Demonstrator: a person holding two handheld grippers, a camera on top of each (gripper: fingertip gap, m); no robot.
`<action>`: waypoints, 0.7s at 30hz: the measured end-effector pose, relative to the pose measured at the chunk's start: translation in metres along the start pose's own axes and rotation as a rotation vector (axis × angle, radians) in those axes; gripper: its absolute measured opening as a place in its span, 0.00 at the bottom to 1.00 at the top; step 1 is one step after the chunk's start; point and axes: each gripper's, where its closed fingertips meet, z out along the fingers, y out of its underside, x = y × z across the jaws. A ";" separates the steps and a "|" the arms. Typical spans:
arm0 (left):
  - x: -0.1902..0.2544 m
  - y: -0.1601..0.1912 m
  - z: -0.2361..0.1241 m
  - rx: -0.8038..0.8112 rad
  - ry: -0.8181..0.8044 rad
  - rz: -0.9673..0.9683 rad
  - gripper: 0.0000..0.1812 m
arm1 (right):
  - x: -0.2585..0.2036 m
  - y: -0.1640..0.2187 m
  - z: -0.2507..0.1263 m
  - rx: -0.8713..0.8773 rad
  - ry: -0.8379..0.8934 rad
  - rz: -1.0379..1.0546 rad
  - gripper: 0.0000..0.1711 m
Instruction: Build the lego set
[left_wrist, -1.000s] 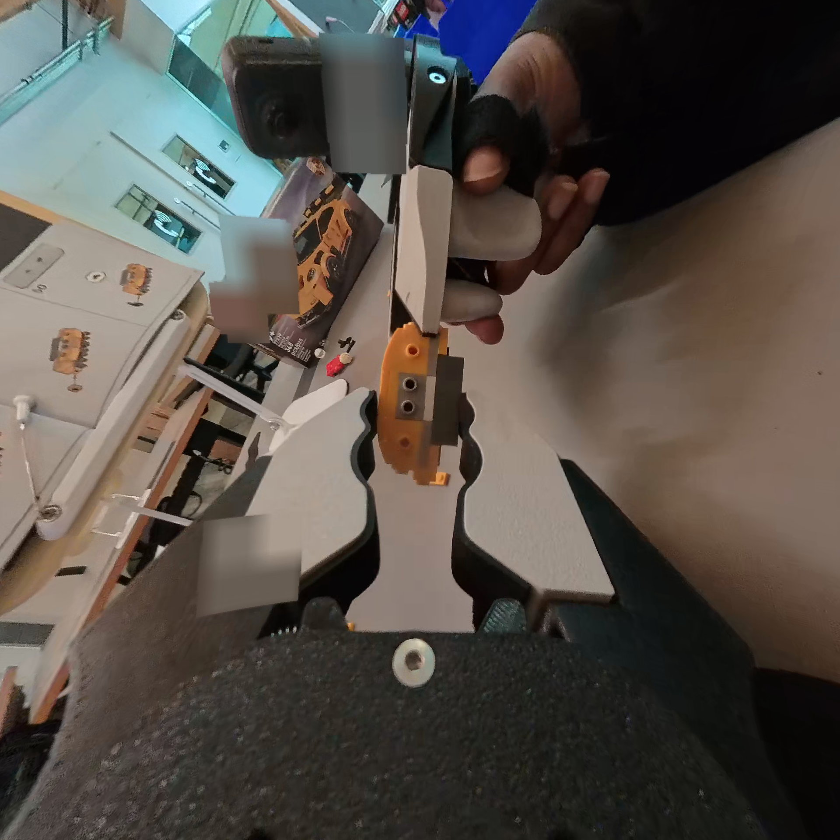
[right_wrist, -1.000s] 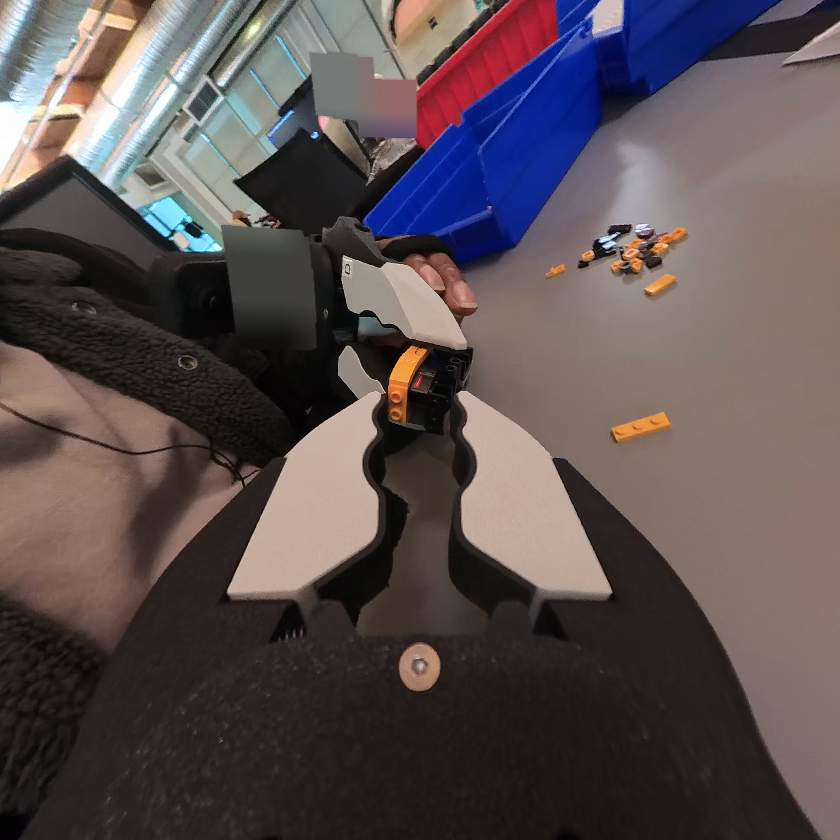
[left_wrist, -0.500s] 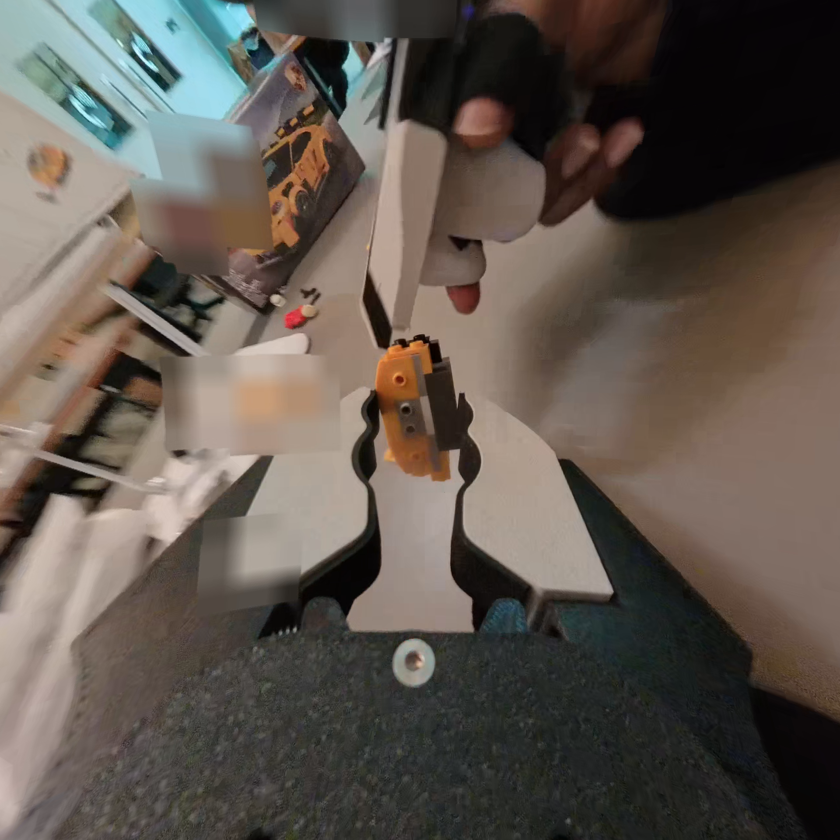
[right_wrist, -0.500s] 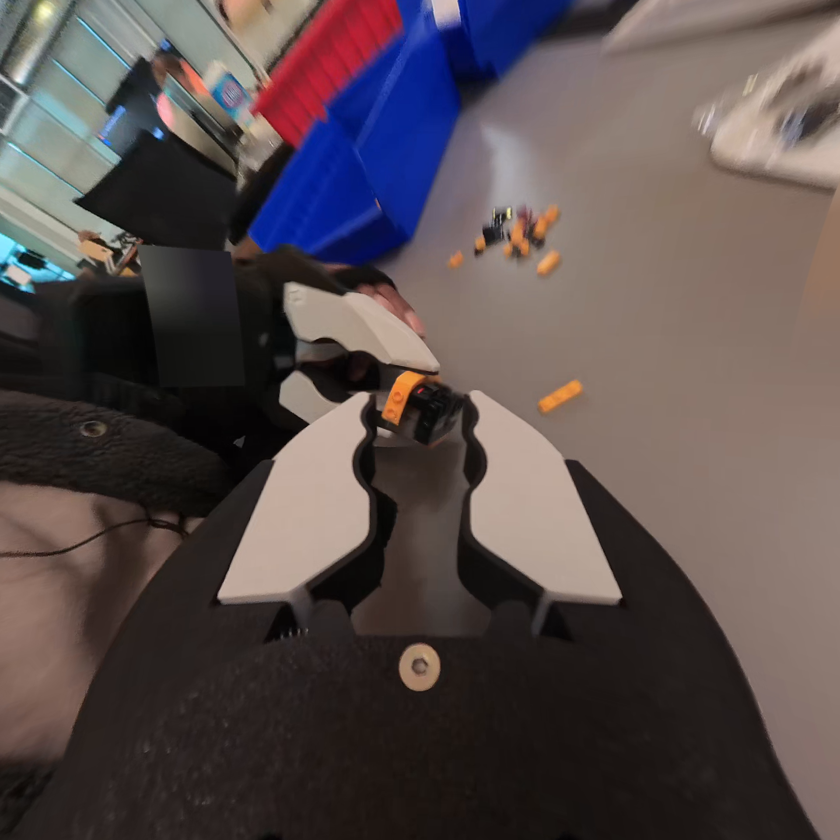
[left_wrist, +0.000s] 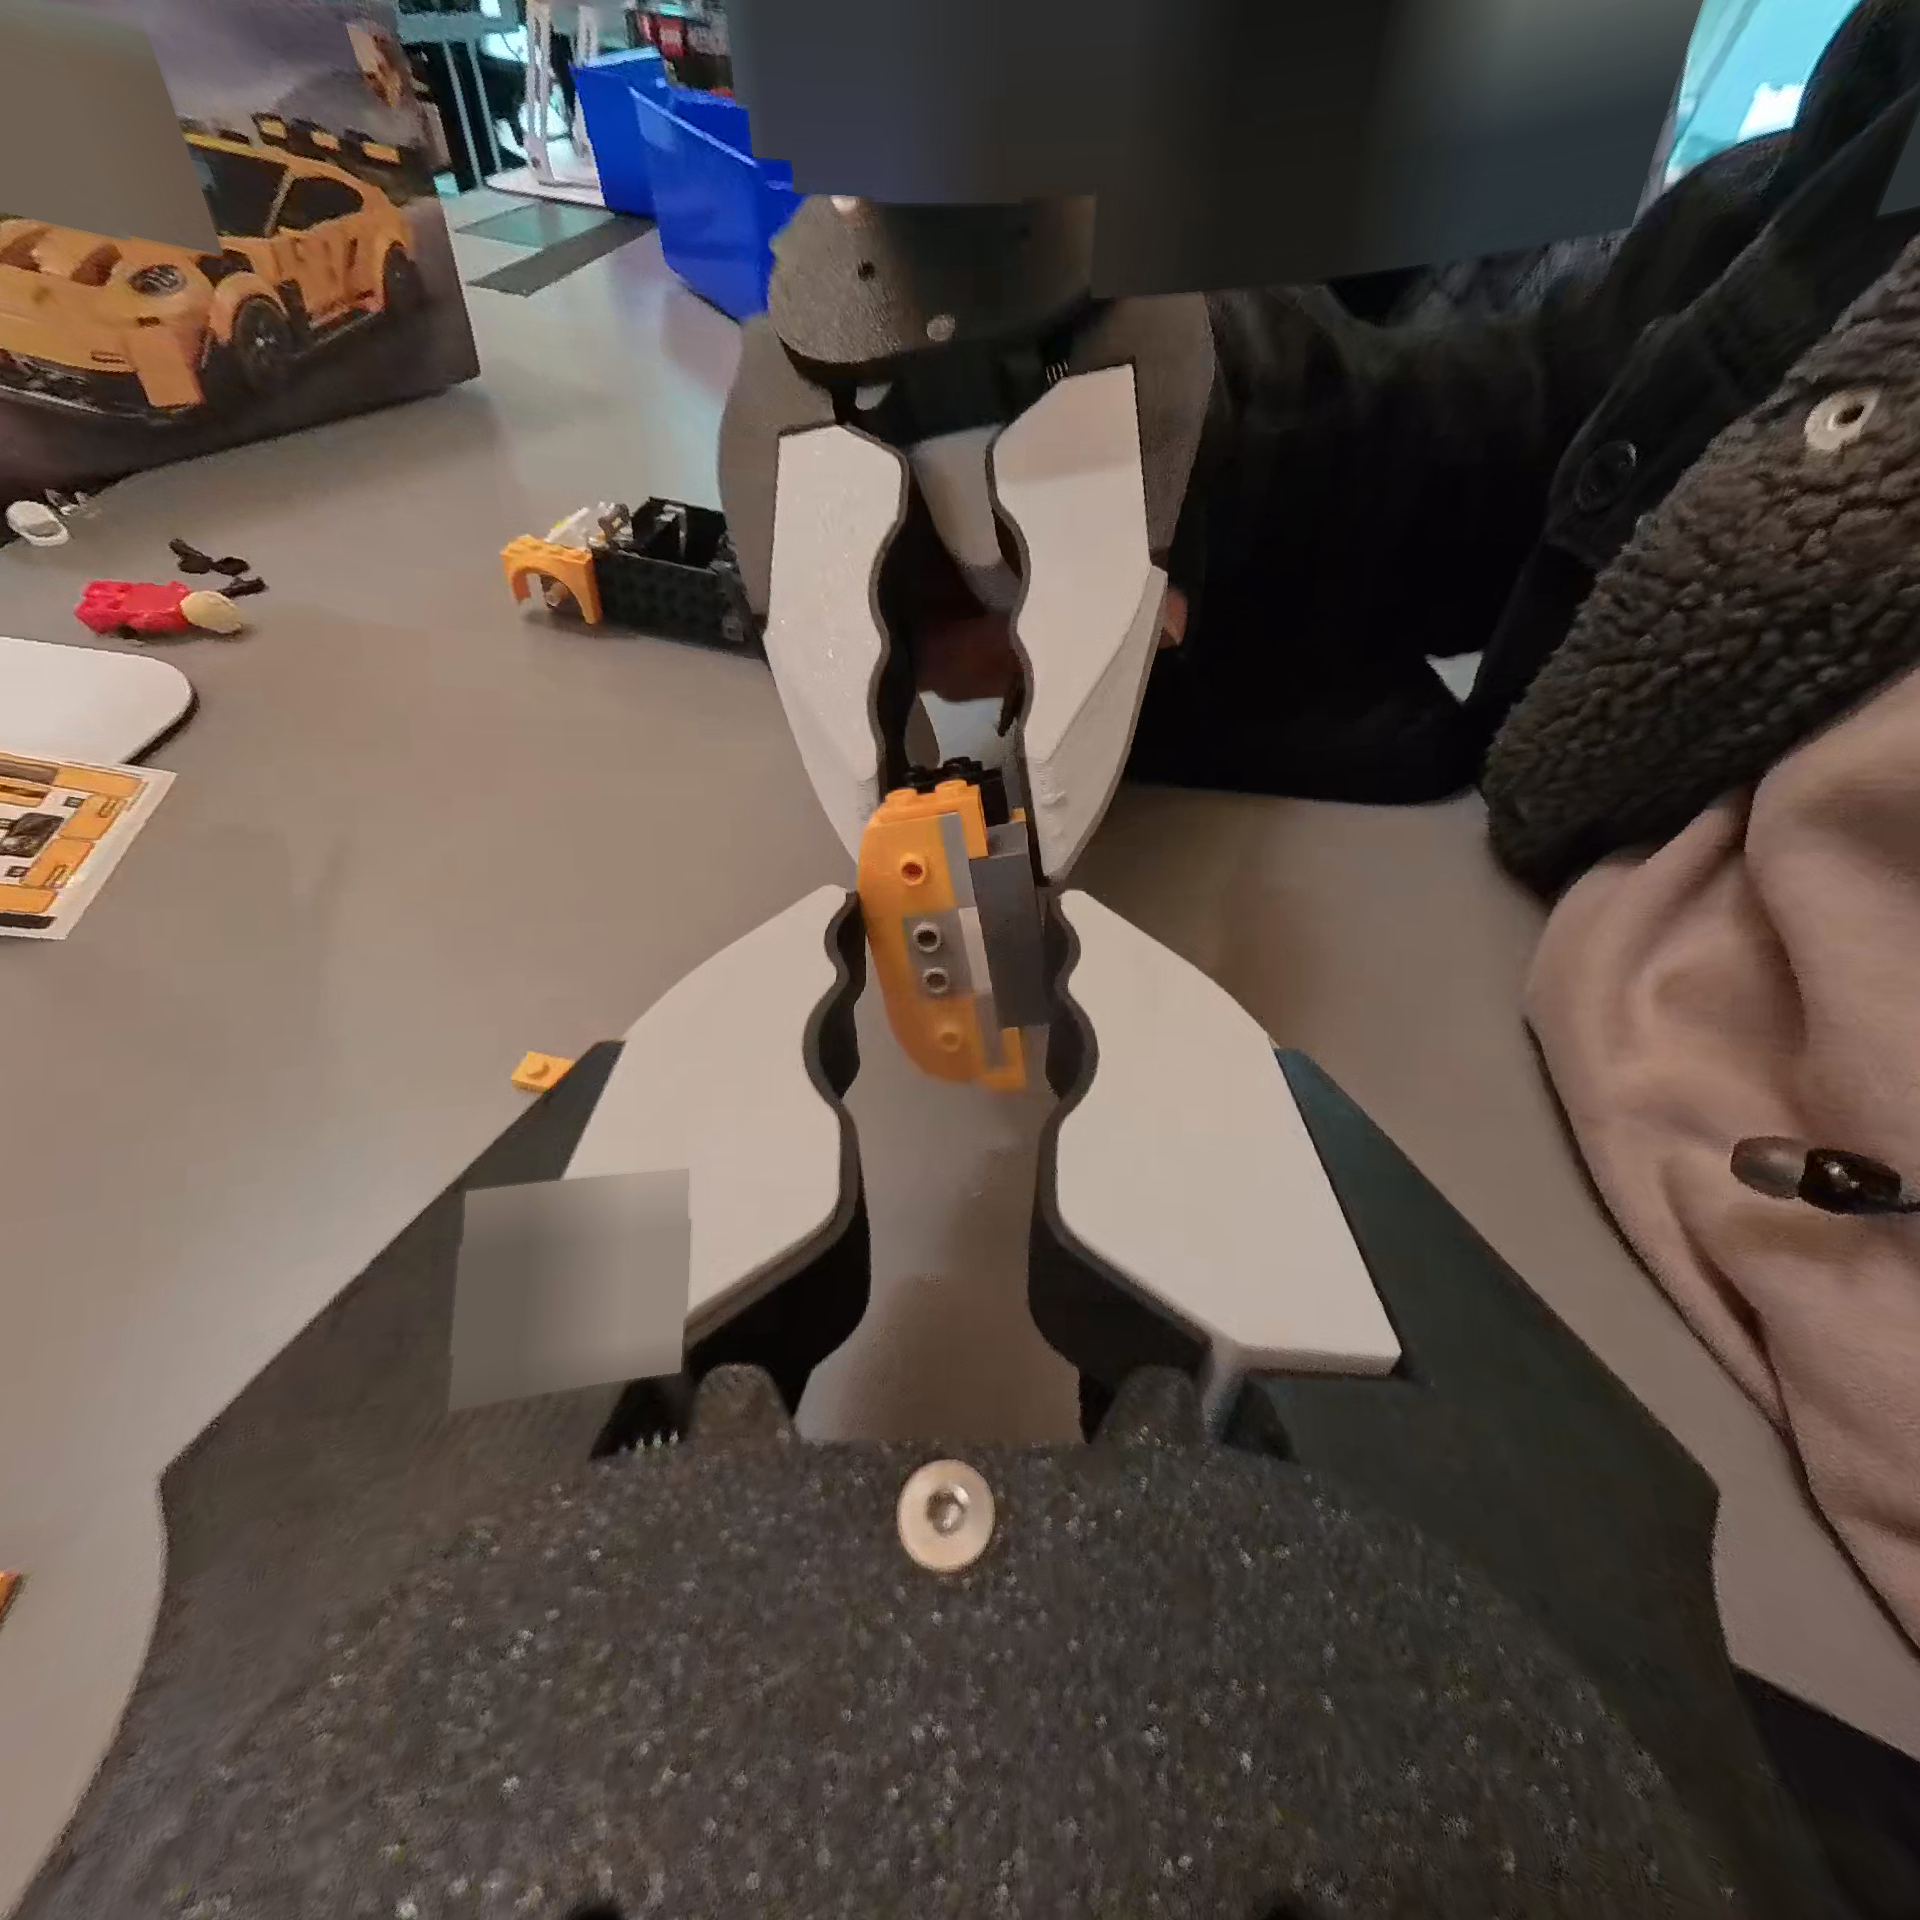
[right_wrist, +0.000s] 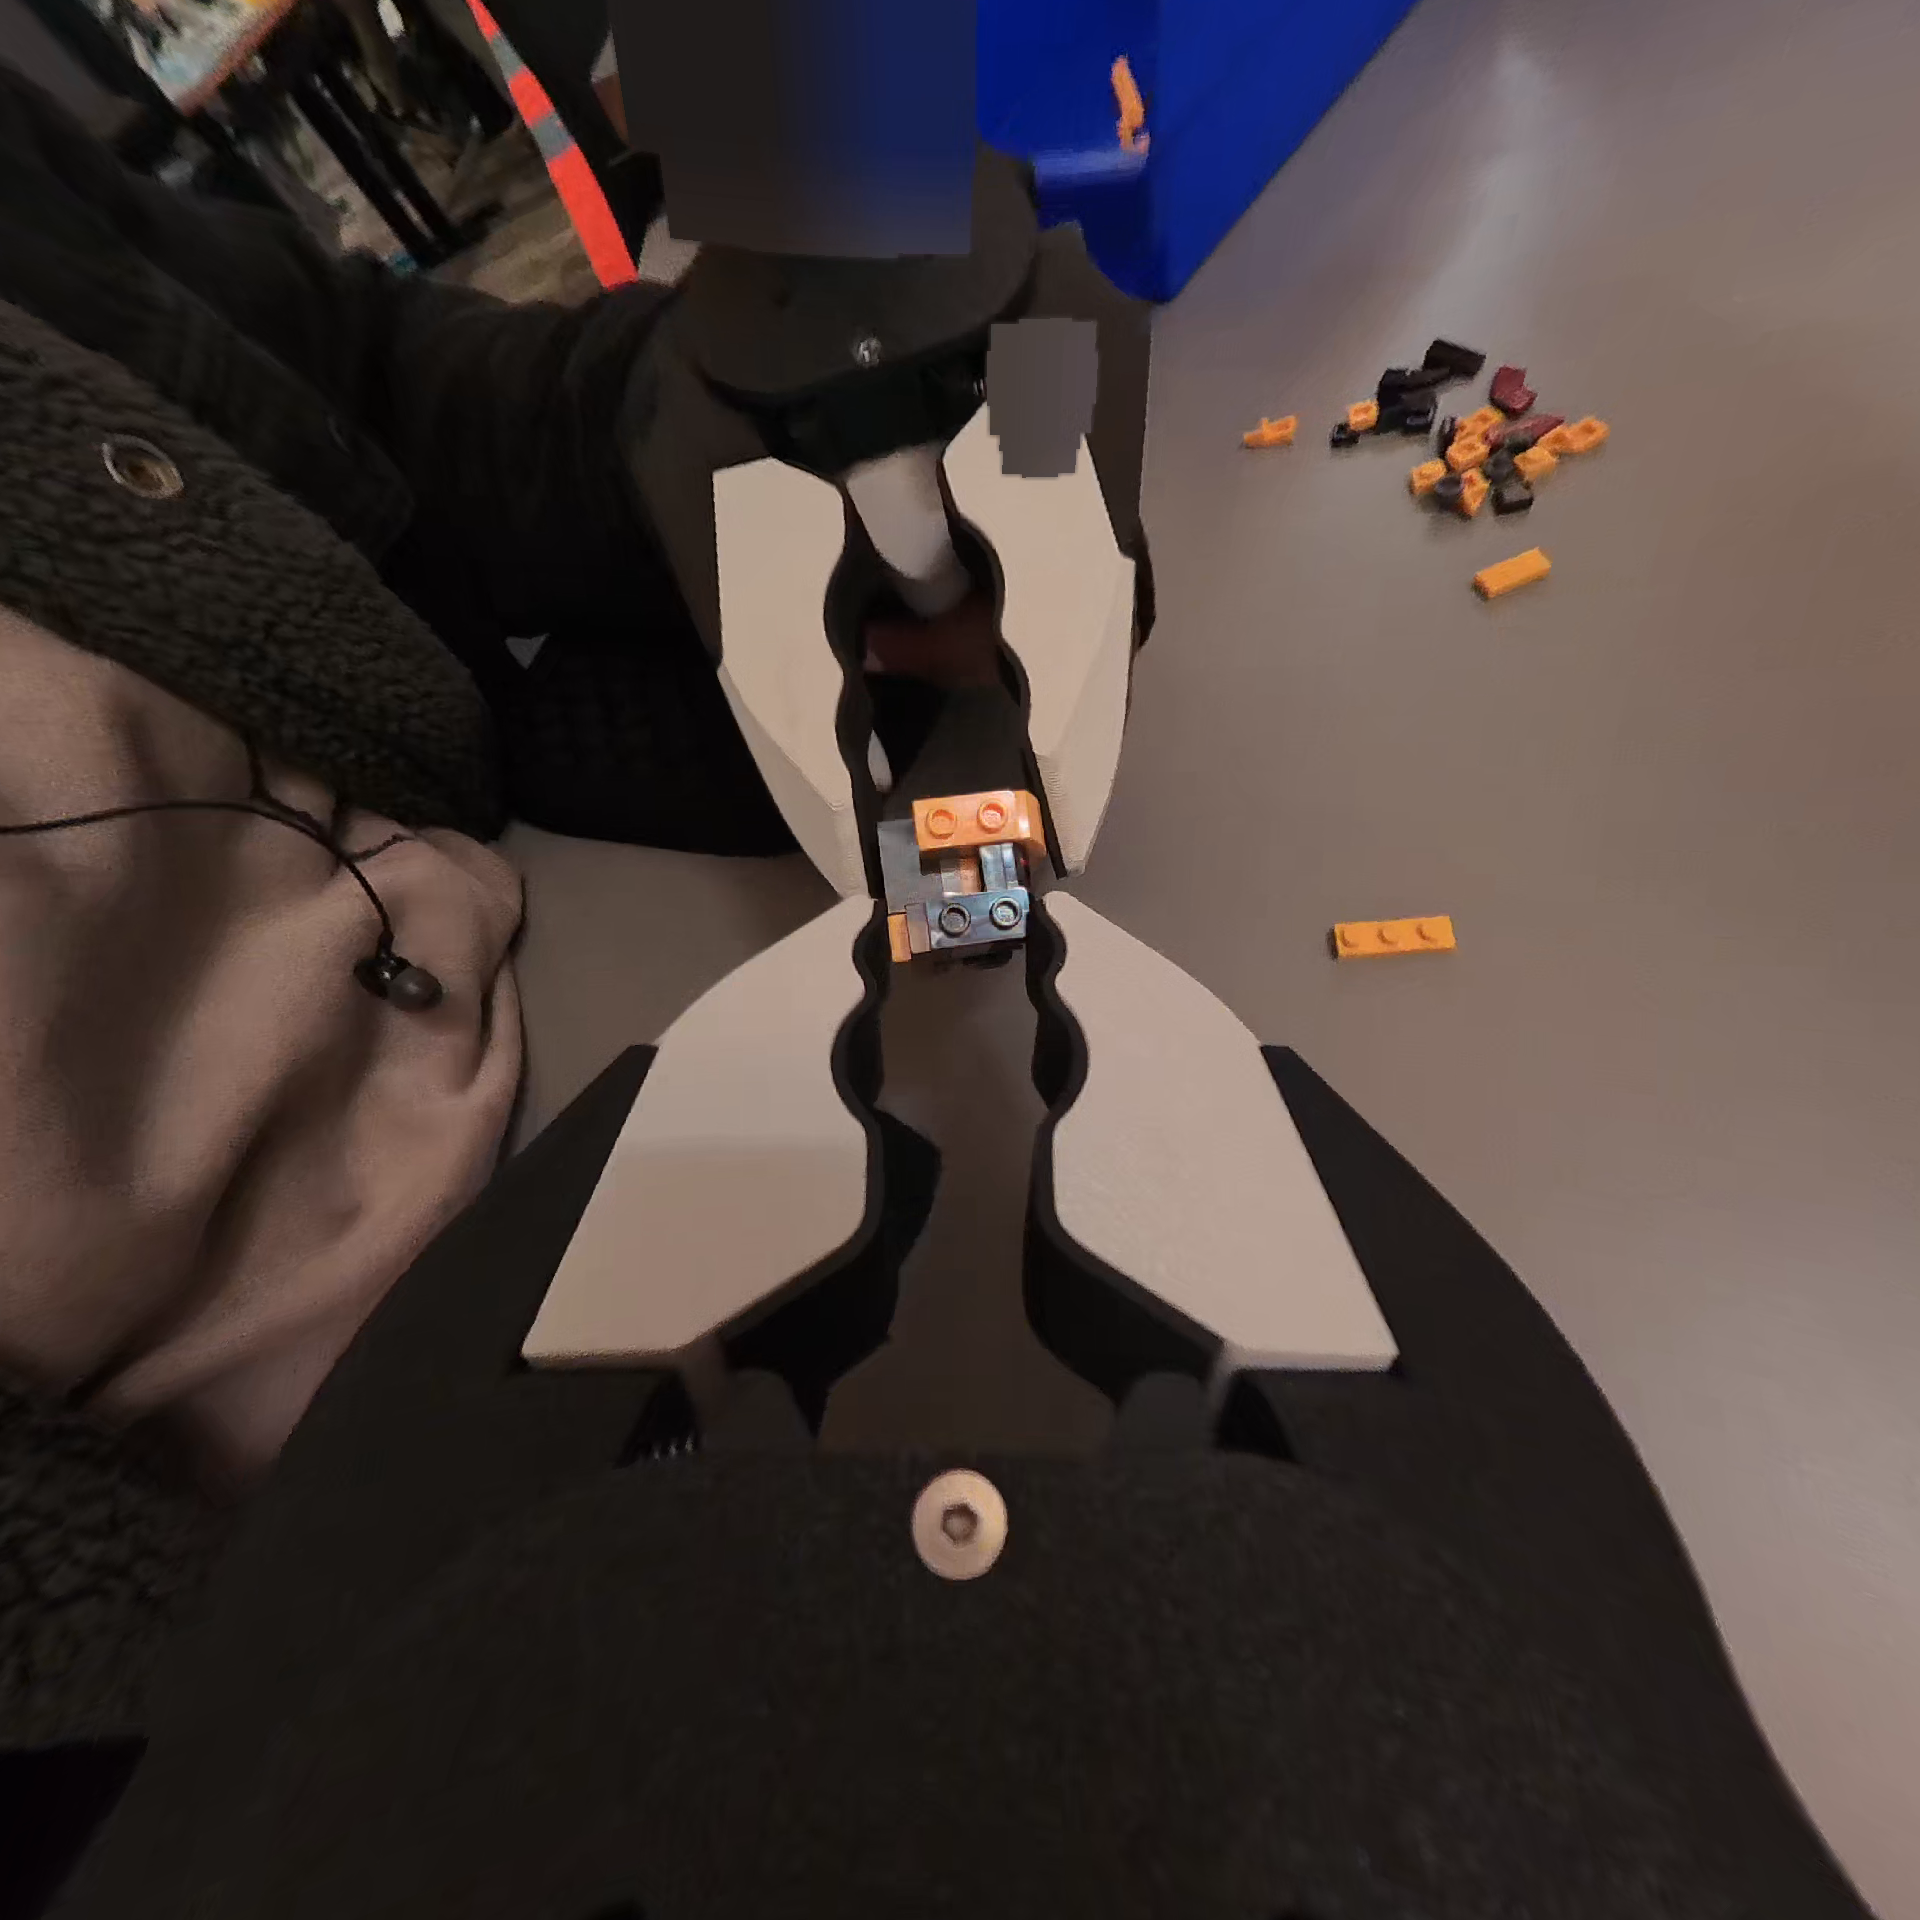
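A small orange, grey and black lego sub-assembly (left_wrist: 914, 956) is held in the air above the grey table (left_wrist: 416, 831). My left gripper (left_wrist: 951, 925) is shut on its lower orange and grey part. My right gripper (left_wrist: 961, 810) comes in from the opposite side, tip to tip, and pinches its black upper end. In the right wrist view the same sub-assembly (right_wrist: 977, 821) sits between my right gripper (right_wrist: 954, 925) below and my left gripper (right_wrist: 956, 831) above. Both pairs of fingers close on its sides.
A black car chassis with an orange wheel arch (left_wrist: 644, 582), a red figure piece (left_wrist: 145, 608), an instruction sheet (left_wrist: 62, 842), a white tray (left_wrist: 83, 696) and the set's box (left_wrist: 208, 260) lie to the left. Loose pieces (right_wrist: 1475, 447), an orange plate (right_wrist: 1392, 938) and a blue bin (right_wrist: 1195, 135) lie to the right. Left and right tips are no more than a few centimetres apart.
Both grippers have swung round with the sub-assembly, from tilted to level. The right gripper, side-on before, now faces my left one head-on, and the pair sits closer to the person's coat.
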 end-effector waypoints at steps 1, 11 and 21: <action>0.000 0.004 0.001 -0.026 -0.003 0.014 0.18 | 0.001 0.004 0.001 -0.042 0.010 -0.012 0.14; -0.003 0.034 0.004 -0.240 -0.050 0.105 0.17 | 0.008 0.025 0.019 -0.317 0.074 -0.138 0.15; -0.002 0.034 0.005 -0.245 -0.040 0.134 0.19 | 0.075 0.004 0.002 -0.284 0.264 -0.052 0.17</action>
